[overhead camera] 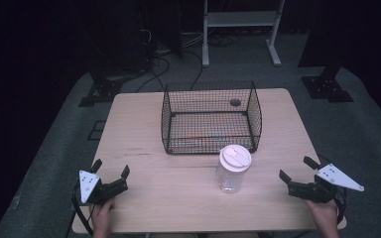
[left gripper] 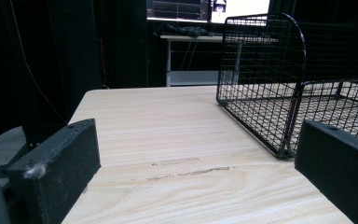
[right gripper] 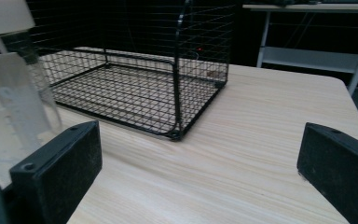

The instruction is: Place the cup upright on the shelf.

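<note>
left tool (overhead camera: 111,171) released, right tool (overhead camera: 296,168) released, lidded clear jar (overhead camera: 233,169) upright between them, before wire basket (overhead camera: 211,119)

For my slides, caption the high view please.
Two open grippers, left and right, flank a lidded clear jar before a wire basket.

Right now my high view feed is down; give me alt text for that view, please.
A clear jar with a white lid stands upright on the wooden table, just in front of a black wire basket. The left gripper and right gripper rest open near the front corners, holding nothing.
</note>
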A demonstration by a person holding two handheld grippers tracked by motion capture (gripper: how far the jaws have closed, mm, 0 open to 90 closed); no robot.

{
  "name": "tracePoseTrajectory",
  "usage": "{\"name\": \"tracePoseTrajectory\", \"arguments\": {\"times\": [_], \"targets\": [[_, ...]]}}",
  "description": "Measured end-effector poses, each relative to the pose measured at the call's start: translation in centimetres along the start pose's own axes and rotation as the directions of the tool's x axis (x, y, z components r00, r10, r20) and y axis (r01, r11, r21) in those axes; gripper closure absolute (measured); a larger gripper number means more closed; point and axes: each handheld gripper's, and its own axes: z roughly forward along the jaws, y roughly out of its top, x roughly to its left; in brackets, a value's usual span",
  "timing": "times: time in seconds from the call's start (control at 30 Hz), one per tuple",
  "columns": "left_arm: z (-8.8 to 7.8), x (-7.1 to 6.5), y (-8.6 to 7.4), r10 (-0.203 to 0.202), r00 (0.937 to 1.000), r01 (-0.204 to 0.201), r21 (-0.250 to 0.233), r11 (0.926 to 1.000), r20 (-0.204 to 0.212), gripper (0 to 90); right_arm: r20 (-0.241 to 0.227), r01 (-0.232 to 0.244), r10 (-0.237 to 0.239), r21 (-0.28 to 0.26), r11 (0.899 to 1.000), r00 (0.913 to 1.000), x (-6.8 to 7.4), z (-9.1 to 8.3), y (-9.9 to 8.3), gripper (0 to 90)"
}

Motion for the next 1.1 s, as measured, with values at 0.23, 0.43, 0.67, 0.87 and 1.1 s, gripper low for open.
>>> {"name": "tracePoseTrajectory", "arguments": {"times": [0.23,0.43,0.67,0.87,1.1], "targets": [[0.0,0.0,0.0,0.001,1.0000,-0.001,0.003,1.0000,-0.002,0.0,-0.027,0.023,-0.023,-0.007,1.000,0.9994,0.8,-0.3,0.7,0.0],[0.0,0.0,0.0,-0.002,1.0000,0.002,0.001,1.0000,-0.001,0.0,-0.056,0.052,-0.052,-0.013,0.999,0.9971,1.9,-0.4,1.5,0.0],[0.0,0.0,0.0,-0.002,1.0000,0.002,0.002,1.0000,-0.001,0.0,-0.099,0.087,-0.089,-0.024,0.996,0.9911,3.6,-0.4,2.1,0.0],[0.0,0.0,0.0,0.000,1.0000,0.000,0.002,1.0000,-0.001,0.0,-0.128,0.110,-0.113,-0.029,0.993,0.9853,4.7,-0.3,2.5,0.0],[0.0,0.0,0.0,-0.001,1.0000,0.001,0.001,1.0000,-0.001,0.0,-0.151,0.129,-0.132,-0.031,0.991,0.9796,5.7,-0.2,2.8,0.0]]}}
